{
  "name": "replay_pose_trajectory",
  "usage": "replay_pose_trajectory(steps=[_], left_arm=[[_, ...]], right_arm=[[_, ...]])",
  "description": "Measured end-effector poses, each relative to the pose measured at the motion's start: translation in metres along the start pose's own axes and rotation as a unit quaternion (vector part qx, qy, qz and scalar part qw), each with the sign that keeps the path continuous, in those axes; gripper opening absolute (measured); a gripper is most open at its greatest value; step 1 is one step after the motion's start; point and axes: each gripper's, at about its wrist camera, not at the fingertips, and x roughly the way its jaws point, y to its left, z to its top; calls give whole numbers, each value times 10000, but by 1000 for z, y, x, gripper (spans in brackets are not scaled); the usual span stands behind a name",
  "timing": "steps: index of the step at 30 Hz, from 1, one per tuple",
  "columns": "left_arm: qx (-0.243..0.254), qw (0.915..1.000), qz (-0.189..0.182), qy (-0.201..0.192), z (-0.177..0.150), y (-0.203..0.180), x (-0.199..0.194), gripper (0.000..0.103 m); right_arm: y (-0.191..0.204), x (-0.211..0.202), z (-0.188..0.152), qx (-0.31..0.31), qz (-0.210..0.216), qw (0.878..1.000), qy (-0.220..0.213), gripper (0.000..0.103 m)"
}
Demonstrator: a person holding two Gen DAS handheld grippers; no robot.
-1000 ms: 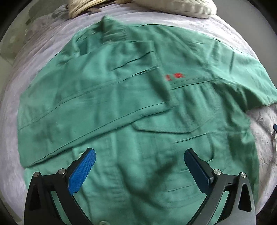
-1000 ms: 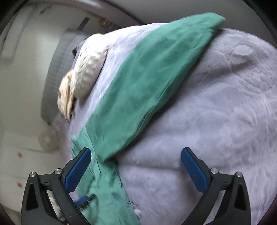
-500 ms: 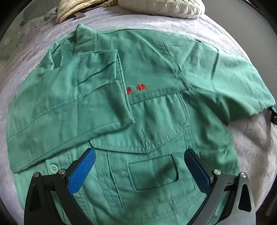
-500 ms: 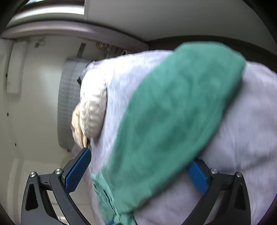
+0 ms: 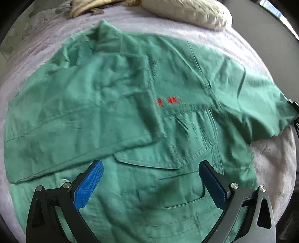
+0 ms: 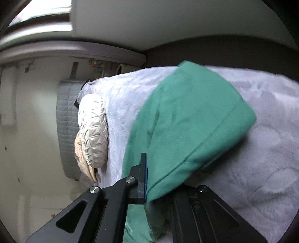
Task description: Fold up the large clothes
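Observation:
A green work jacket [image 5: 168, 121] with red lettering lies front-up on a pale lilac bed cover [image 5: 46, 43]. Its left sleeve is folded across the chest. My left gripper [image 5: 149, 185] is open and empty, hovering above the jacket's lower front near the pocket flap. The jacket's other sleeve stretches out to the right. In the right wrist view my right gripper [image 6: 149, 188] is shut on the cuff of that green sleeve [image 6: 186, 130], which drapes over and hides the right finger. The right gripper shows at the far right edge of the left wrist view [image 5: 295, 112].
A cream quilted pillow [image 5: 190, 13] and a beige cloth [image 5: 87, 7] lie at the head of the bed; the pillow also shows in the right wrist view [image 6: 93, 129]. A grey quilted headboard [image 6: 67, 130] stands behind. The bed edge drops off at right.
My right gripper closed on the sleeve cuff; it was open a second ago. My left gripper shifted a little over the jacket and stays open.

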Motion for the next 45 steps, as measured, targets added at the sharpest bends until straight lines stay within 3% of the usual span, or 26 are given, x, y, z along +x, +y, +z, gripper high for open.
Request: replay_pose_trajectory(steps=[4,9,13,17,20,23,26,28,29,30,32,34,35,36,38,43,45], left_arm=[[-134,9984,334,-427,2,33,-17,102],[-512,9947,556,-695,3,93,-35,102],[-847,9900,780,-813,-6,131,-48,102],[-1231,9841,979,-831,-20,183,-53,102],[-1478,9789,1158,-799,-32,213,-51,102],[-1684,9757,1214,-701,-45,238,-44,102],[-1773,9751,1180,-624,-55,254,-39,102],[-1773,9750,1177,-633,-62,261,-41,102],[-1772,9751,1172,-638,-63,263,-41,102],[-1779,9751,1154,-654,-65,266,-42,102],[-1803,9747,1133,-678,-66,267,-44,102],[-1831,9740,1120,-720,-68,270,-49,102],[-1854,9733,1124,-748,-69,273,-51,102],[-1879,9725,1142,-772,-71,275,-55,102],[-1947,9703,1184,-817,-75,282,-59,102],[-2211,9633,1319,-757,-85,302,-60,102],[-2308,9607,1356,-737,-87,308,-61,102]], right_arm=[[57,4,-23,-983,94,9949,199,5],[152,29,-93,-2335,519,9688,648,5],[223,62,-185,-3474,828,9268,1164,5],[260,116,-306,-4512,757,8699,1844,5],[247,157,-374,-4709,575,8462,2425,5],[217,198,-428,-4765,11,8303,2889,5],[189,221,-446,-4622,-536,8301,3071,7],[181,221,-440,-4300,-603,8460,3095,9],[177,215,-432,-4004,-533,8603,3110,22],[175,209,-427,-3865,-509,8693,3038,44],[174,189,-408,-3540,-413,8983,2570,62],[183,188,-395,-3495,-475,9081,2259,52],[188,189,-395,-3562,-482,9069,2200,23],[194,189,-397,-3694,-454,9015,2208,11],[213,190,-415,-4244,-367,8768,2231,11],[230,195,-490,-5562,-396,7831,2754,13],[225,202,-514,-5796,-599,7580,2930,16]])
